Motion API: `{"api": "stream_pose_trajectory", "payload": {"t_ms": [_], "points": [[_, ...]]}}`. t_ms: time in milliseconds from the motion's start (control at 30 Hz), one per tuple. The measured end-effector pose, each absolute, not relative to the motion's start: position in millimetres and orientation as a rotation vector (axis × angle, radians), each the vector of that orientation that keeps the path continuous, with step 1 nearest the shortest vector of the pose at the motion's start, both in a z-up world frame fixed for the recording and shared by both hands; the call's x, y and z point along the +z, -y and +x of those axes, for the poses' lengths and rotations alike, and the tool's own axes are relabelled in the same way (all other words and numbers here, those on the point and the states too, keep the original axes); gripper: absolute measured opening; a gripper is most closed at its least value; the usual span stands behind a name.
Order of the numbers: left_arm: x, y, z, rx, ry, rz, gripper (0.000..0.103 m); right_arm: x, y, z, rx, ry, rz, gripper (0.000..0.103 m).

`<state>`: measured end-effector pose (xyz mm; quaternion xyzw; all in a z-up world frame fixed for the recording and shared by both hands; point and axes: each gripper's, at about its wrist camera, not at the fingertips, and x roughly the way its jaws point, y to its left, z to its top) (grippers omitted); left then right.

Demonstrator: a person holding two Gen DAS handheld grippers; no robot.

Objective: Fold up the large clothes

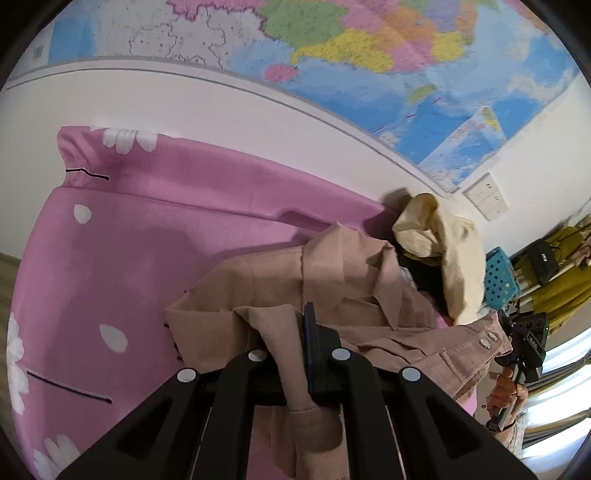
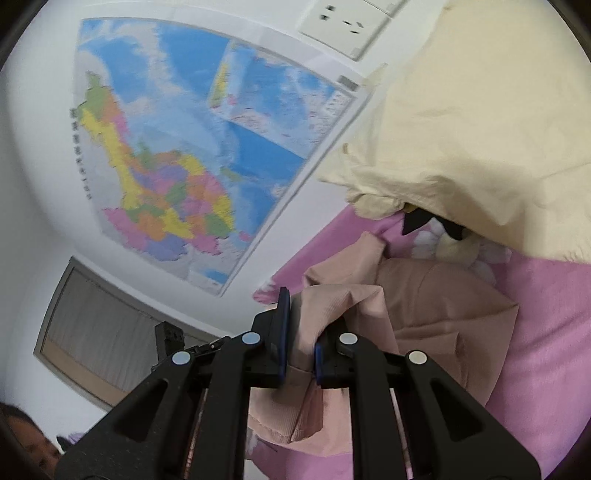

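My left gripper and right gripper both clamp the beige jacket, soft, floppy, fairly heavy twill, best pinched at hems.

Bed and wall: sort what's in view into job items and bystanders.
Job:
- tan jacket
- left gripper, shut on it
- right gripper, shut on it
- pink bedsheet

Lying about:
- cream garment
- wall map
- wall socket
- blue basket

Matt pink-beige jacket — perhaps fine-ribbed cloth
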<state>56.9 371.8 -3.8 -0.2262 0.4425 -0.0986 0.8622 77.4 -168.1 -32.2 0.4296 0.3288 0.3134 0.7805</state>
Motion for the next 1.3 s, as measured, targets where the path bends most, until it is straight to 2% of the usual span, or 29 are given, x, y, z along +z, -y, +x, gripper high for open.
{"api": "stream_pose_trajectory", "payload": {"t_ms": [400,467,500,533,567,600,633,800,900,1033,1200,1267,1300], "points": [[-41,-374,125,-0.122,-1.025,-0.459,0.005,-72,161,136,0.516,-0.833,0.875,0.015],[-49,-376,133,-0.116,-1.044,-0.464,0.008,-78,160,142,0.494,-0.853,0.862,0.022],[-54,-378,138,-0.123,-1.059,-0.477,0.009,-79,159,144,0.483,-0.859,0.849,0.034],[-57,-379,140,-0.129,-1.063,-0.486,0.014,-78,159,143,0.472,-0.858,0.833,0.045],[-59,-380,141,-0.140,-1.060,-0.490,0.016,-76,158,142,0.461,-0.852,0.811,0.049],[-60,-381,142,-0.153,-1.052,-0.487,0.024,-72,157,140,0.455,-0.842,0.783,0.056],[-62,-381,142,-0.168,-1.048,-0.482,0.039,-66,155,135,0.459,-0.823,0.751,0.060],[-52,-378,125,-0.228,-0.975,-0.424,0.059,-42,135,106,0.514,-0.777,0.599,0.064],[-46,-374,116,-0.231,-0.954,-0.385,0.059,-39,107,91,0.564,-0.786,0.471,0.065],[-48,-364,115,-0.249,-0.977,-0.346,0.067,-52,68,100,0.581,-0.871,0.346,0.066],[-59,-341,123,-0.198,-1.011,-0.234,0.066,-72,37,133,0.523,-0.942,0.272,0.066],[-65,-339,128,-0.171,-1.042,-0.223,0.051,-78,24,143,0.448,-0.948,0.165,0.066],[-68,-339,132,-0.163,-1.062,-0.228,0.040,-84,16,149,0.419,-0.961,0.102,0.066]]}}
